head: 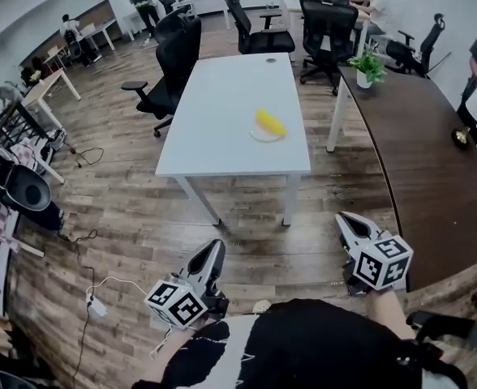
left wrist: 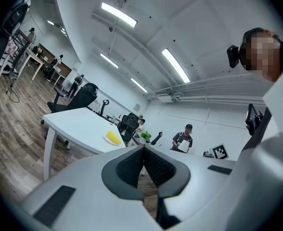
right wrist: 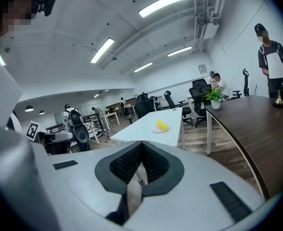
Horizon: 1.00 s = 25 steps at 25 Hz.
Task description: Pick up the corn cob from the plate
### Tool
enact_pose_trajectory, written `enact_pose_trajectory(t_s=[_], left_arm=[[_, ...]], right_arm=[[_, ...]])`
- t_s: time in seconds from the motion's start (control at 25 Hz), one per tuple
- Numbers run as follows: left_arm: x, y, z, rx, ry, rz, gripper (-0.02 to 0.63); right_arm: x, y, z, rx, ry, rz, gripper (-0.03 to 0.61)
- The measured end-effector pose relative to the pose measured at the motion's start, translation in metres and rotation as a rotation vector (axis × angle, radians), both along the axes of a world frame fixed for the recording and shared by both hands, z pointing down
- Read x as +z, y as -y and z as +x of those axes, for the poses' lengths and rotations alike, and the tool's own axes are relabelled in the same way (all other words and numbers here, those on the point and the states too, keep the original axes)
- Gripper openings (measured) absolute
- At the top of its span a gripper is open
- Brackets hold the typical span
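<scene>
The person's black top [head: 303, 347] fills the bottom of the head view, and just ahead of it both tongs hang over the wooden floor [head: 141, 217], well short of the white worktop [head: 222, 112]. The left tongs [head: 215, 248] are closed with the ribbed pads pressed together and nothing between them. The right tongs [head: 345, 219] are the same: shut and empty.

The corn cob [head: 270, 123] lies on its side on a small white plate [head: 256, 136], toward the near right part of the worktop and not far from its right edge.

The main risk, as I judge it, is reaching the cob with the tongs shut. Closed tips would shove the cob, not take it. It is round and could roll off the shallow plate toward that nearby edge. The light plate may also skid on the smooth top if it is pushed from the side. A pinch near one tapered end could squirt the cob out, so a grip across its middle looks safer.

On the way in, the dark curved desk [head: 433, 168] stands close beside the right tongs and could be clipped. A white cable [head: 113, 282] trails over the floor to the left, a possible snag underfoot.
</scene>
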State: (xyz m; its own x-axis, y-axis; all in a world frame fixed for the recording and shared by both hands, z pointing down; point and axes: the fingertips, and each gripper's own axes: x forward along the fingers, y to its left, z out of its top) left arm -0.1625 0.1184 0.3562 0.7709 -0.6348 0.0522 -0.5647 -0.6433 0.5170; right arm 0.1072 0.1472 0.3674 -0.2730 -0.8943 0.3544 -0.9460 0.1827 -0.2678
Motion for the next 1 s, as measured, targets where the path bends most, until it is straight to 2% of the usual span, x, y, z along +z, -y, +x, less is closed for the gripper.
enact_pose_trajectory(t_s=[0.24, 0.44, 1.0], left_arm=[[0.002, 0.036, -0.025, 0.008, 0.001, 0.005, 0.012], [0.006, 0.055, -0.037, 0.033, -0.010, -0.004, 0.012], [0.026, 0.067, -0.057, 0.007, -0.002, -0.065, 0.012]], right_arm=[[0.000, 0.032, -0.013, 0.034, -0.001, 0.012, 0.015], [0.003, 0.042, -0.016, 0.059, -0.044, 0.010, 0.015], [0.017, 0.070, -0.031, 0.047, -0.030, -0.032, 0.015]])
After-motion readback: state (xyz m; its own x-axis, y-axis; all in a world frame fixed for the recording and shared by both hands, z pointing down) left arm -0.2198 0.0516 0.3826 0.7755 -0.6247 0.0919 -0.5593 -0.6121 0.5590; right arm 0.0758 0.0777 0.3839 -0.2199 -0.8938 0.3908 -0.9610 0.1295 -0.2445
